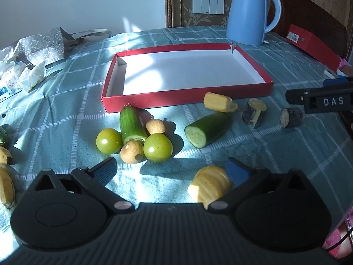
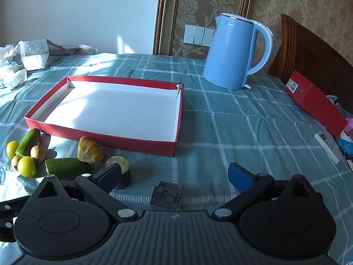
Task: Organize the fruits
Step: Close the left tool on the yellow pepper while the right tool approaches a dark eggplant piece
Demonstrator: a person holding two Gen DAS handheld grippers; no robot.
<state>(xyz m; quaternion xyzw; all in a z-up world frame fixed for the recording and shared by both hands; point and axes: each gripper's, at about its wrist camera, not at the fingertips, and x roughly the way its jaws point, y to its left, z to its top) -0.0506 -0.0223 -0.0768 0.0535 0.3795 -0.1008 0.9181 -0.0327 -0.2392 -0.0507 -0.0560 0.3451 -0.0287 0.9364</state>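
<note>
Likely firm yet slippery, the yellow corn piece (image 1: pixel 209 182) just short of the red tray (image 1: pixel 176 105) suits a mid-body grip by the wide-open, empty left gripper (image 1: pixel 172 170).

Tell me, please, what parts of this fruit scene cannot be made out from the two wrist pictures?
- Bananas, left wrist view: cut off by the left edge, so their count is unclear.
- Yellow corn piece, left wrist view: its near end is hidden behind the left claw.
- Dark cut piece, right wrist view: partly covered by a finger of the right claw.
- Label on the red box, right wrist view: too small to read.
</note>
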